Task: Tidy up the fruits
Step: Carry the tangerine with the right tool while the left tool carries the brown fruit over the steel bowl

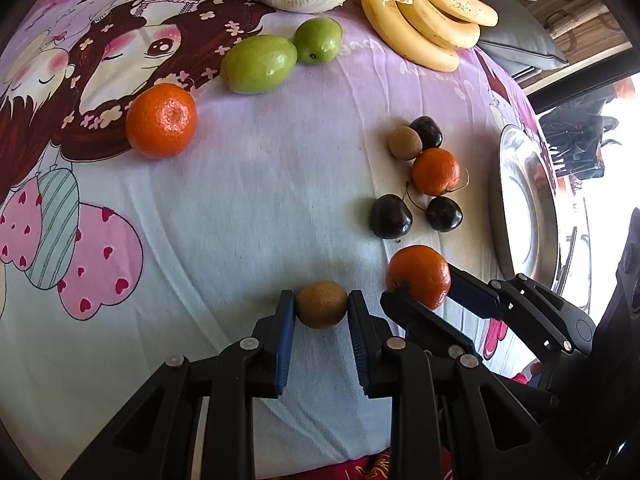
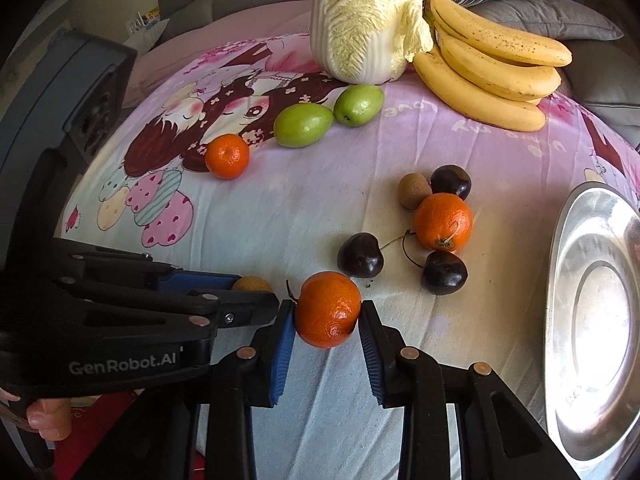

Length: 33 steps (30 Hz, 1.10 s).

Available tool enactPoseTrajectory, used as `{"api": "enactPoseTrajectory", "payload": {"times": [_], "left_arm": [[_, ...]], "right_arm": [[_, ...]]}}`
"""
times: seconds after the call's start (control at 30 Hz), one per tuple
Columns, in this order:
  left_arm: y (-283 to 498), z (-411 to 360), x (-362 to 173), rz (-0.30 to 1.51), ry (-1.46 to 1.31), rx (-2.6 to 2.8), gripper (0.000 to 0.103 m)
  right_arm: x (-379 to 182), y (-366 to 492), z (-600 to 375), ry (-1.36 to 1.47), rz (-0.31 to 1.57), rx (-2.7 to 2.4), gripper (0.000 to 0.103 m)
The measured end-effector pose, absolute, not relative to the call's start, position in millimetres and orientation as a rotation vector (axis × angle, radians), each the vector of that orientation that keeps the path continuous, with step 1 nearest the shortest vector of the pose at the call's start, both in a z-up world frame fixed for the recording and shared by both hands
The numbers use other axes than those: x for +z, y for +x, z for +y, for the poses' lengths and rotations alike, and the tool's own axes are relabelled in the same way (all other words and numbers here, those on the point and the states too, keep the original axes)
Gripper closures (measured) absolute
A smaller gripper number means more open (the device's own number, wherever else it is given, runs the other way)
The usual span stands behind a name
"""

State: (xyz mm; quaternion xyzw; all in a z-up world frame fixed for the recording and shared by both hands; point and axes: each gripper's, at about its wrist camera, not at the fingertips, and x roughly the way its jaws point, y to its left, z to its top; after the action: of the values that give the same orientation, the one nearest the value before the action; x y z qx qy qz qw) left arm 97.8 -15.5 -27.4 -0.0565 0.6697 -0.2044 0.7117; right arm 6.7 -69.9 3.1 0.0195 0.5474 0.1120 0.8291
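Cartoon-print bedsheet carries scattered fruit. Left tongs pinch a brown longan near the front; just right, right tongs pinch a tangerine.

Shiny metal plate (mirror-bright) on matt printed cloth.

I read "GenRobot.AI" in pale letters on the black body of the left gripper, at about eight o'clock in my right wrist view. On the pink printed sheet, near the bananas at one o'clock, cursive white lettering appears upside down; I make out only "Love".
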Motion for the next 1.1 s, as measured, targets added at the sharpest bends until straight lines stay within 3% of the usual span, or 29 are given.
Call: {"api": "enactPoseTrajectory", "payload": {"times": [0.53,1.1], "left_arm": [[108.5,-40.0,16.5,1.412,-0.126,-0.423,0.075],[125.4,-182.6,26.3,1.448,-0.037,-0.562,0.075]], "right_arm": [[32.1,1.8,-114.5,0.121,1.084,0.149,0.069],[27.4,-8.0,-256.2,0.305,1.098,-0.242,0.069]]}}
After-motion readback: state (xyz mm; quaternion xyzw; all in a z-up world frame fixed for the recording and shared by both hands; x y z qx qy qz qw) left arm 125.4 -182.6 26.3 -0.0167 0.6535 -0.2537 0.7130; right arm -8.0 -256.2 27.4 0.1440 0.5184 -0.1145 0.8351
